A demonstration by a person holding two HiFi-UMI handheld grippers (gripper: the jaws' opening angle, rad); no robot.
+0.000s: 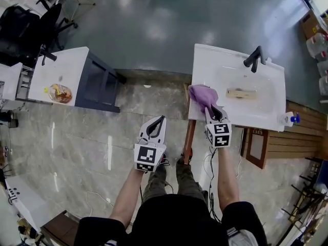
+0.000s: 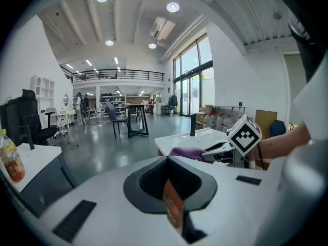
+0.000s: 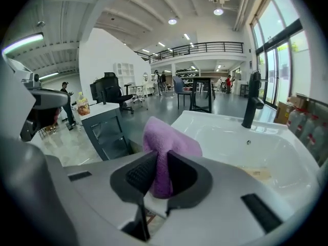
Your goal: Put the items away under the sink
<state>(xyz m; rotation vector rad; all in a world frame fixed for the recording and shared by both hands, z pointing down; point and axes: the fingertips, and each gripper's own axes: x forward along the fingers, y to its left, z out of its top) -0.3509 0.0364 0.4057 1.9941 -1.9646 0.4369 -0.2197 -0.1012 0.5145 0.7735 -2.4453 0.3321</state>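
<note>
floor of smooth grey fills the far room and gives way to glossy pale stone tiles nearer the person. white sink, a smooth rectangular slab with a shallow basin, stands ahead on the right. a white bench with a dark blue-grey side stands well apart on the left, and a black office chair sits beyond it. below the sink's near edge a brown wooden door stands open edge-on, between the two arms and just beside the right gripper's path downward. a matte black faucet rises at the sink's far rim.

the left gripper hangs over the tiles, clear of everything, its jaws pressed together with nothing between them. the right gripper is clenched on a purple cloth at the sink's near left corner. whether the cloth touches the rim cannot be told.

in the right gripper view the cloth is soft, fuzzy terry, bunched into a rounded peak. its long axis follows the line of the gripper, running from the ribbed black pads up and out toward the basin.

a flat wooden piece lies across the basin floor. a small spray bottle with a blue top sits at the sink's near right corner, and a drink bottle lies on the bench.
</note>
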